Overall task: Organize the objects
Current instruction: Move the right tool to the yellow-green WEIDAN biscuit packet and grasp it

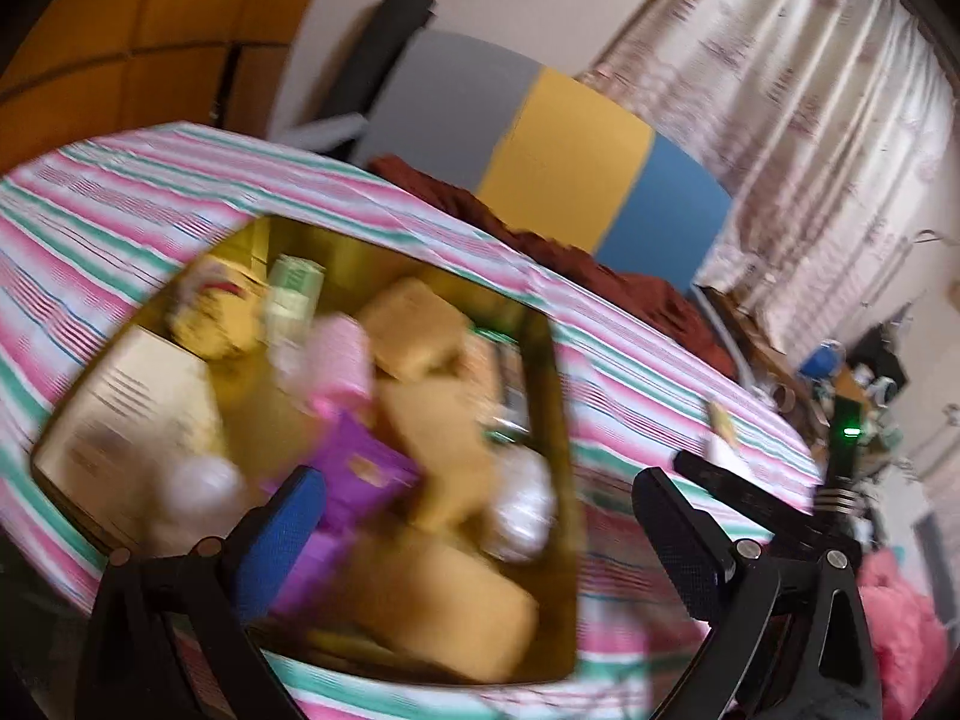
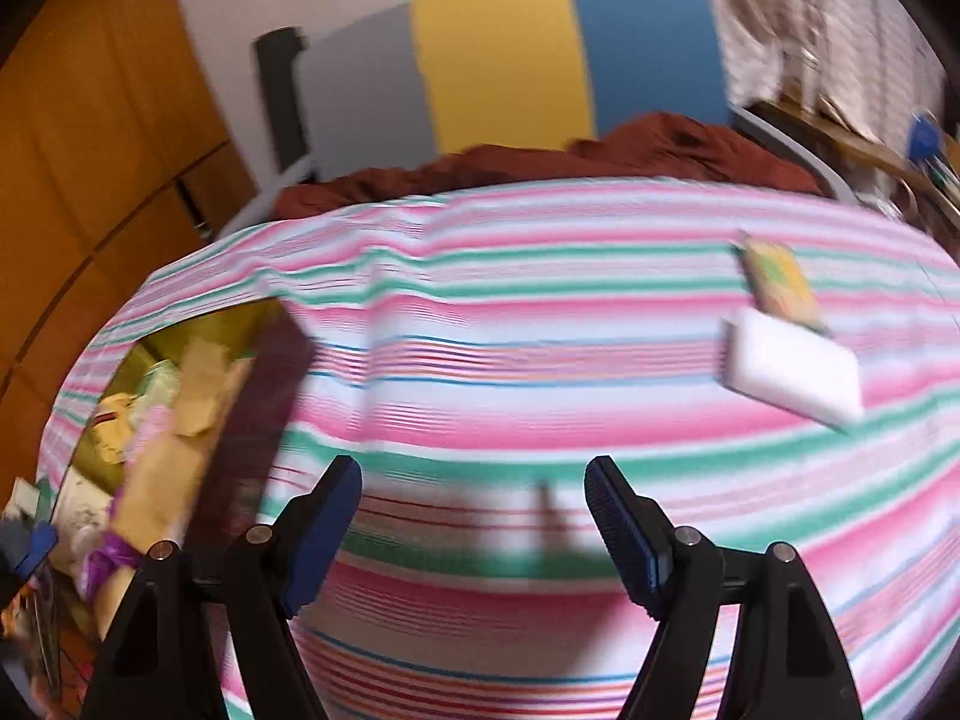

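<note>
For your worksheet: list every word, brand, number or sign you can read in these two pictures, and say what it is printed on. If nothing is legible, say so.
None can be read.
Pale box in the yellow bin: dark print lines, blurred.
Green-and-white packet: markings blurred.
Yellow-green packet on the striped cloth: picture or print, blurred.
White block: no print visible.

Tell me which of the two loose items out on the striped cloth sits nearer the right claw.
The plain white block is nearer the right claw. The yellow-green patterned packet lies just beyond it, farther up the striped cloth.
</note>
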Action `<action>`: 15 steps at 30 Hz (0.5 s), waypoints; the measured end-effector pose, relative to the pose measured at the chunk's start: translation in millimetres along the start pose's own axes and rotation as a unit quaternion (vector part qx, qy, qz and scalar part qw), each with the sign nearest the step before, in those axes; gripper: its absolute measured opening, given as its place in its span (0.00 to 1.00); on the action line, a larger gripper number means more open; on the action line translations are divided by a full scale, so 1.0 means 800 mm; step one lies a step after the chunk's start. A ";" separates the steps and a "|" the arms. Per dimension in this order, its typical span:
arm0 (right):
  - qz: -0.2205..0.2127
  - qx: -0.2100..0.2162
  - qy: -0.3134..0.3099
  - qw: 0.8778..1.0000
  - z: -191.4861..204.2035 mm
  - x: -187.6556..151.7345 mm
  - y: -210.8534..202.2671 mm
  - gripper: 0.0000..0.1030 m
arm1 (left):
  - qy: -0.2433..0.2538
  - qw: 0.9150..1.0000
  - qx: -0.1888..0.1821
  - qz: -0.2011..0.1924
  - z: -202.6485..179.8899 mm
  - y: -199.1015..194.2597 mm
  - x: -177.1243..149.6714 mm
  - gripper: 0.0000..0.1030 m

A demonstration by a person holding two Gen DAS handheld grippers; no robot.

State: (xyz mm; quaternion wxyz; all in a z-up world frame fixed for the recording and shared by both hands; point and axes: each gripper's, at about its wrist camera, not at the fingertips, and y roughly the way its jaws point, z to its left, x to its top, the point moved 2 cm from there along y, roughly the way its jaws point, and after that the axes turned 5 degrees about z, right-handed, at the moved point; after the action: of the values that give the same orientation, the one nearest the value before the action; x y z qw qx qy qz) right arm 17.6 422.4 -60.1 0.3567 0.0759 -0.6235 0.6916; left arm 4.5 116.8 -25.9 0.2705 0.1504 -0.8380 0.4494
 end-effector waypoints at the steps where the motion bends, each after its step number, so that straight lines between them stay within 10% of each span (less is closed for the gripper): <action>1: 0.000 -0.006 0.013 1.000 -0.017 -0.002 -0.001 0.76 | 0.007 1.000 -0.010 0.007 -0.012 0.003 -0.005 1.00; 15: -0.023 -0.065 0.141 0.988 -0.213 0.029 -0.009 0.76 | 0.105 0.992 -0.020 0.062 -0.105 0.041 -0.041 1.00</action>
State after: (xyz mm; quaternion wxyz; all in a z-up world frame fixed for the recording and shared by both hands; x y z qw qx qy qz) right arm 62.5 587.5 -77.7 0.4610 -0.0317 -0.6090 0.6447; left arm 41.6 205.0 -29.3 0.3315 0.0445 -0.8215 0.4617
